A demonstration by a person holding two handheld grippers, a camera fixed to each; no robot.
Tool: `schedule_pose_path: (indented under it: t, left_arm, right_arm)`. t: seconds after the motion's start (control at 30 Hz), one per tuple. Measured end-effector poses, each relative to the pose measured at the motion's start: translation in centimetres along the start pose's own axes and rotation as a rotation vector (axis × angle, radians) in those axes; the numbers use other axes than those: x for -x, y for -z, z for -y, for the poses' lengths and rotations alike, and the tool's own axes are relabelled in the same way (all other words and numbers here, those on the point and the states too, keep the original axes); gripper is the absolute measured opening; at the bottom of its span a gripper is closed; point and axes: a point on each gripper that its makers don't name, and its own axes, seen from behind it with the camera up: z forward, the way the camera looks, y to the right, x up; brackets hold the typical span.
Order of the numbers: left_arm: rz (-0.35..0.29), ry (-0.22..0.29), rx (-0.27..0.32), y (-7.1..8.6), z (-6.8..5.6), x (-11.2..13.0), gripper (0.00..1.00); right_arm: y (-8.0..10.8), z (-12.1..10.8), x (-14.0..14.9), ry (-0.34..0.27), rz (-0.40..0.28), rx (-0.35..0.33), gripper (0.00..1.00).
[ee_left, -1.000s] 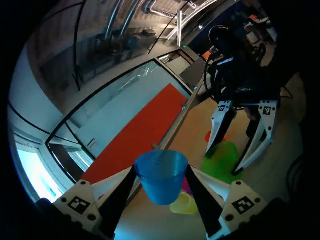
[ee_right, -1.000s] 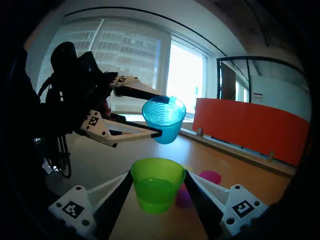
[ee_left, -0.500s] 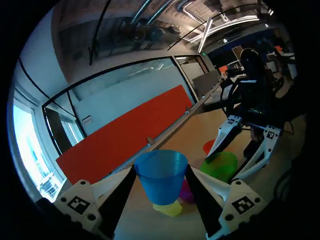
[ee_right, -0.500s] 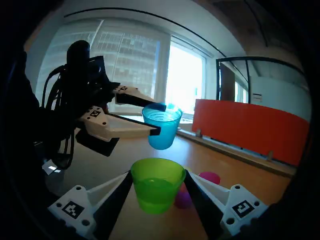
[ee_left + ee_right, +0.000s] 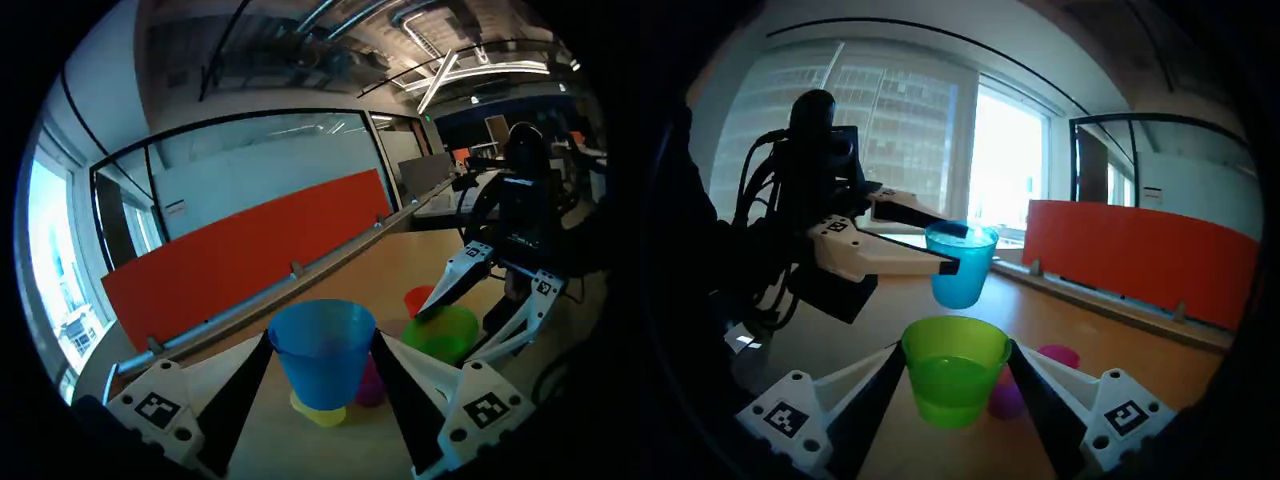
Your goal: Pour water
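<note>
The left gripper (image 5: 322,342) is clamped on one translucent blue plastic cup (image 5: 322,370), held above the wooden table (image 5: 376,276). The right gripper (image 5: 956,352) clamps one translucent green plastic cup (image 5: 954,396), seemingly half full of water (image 5: 950,376). Three more stand on the table: a yellow cup (image 5: 318,414), a magenta cup (image 5: 370,386) and a red cup (image 5: 418,300).

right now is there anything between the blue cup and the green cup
Nothing visible does. In the right gripper view the blue cup hangs in open air just above and beyond the green cup, with a bare gap between them. The small pink cup sits lower on the table, off that line.
</note>
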Motion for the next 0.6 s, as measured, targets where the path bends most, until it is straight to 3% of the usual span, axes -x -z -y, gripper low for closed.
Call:
schedule_pose_path:
  t: [0.2,0.6]
  left_arm:
    - [0.031,0.071,-0.006,0.2,0.9,1.1,0.87]
    - [0.068,0.125,0.01,0.4,0.3,3.0,0.87]
  right_arm:
    - [0.2,-0.2,-0.1,0.001,-0.001,0.006,0.94]
    - [0.2,-0.4,0.0,-0.002,0.002,0.009,0.94]
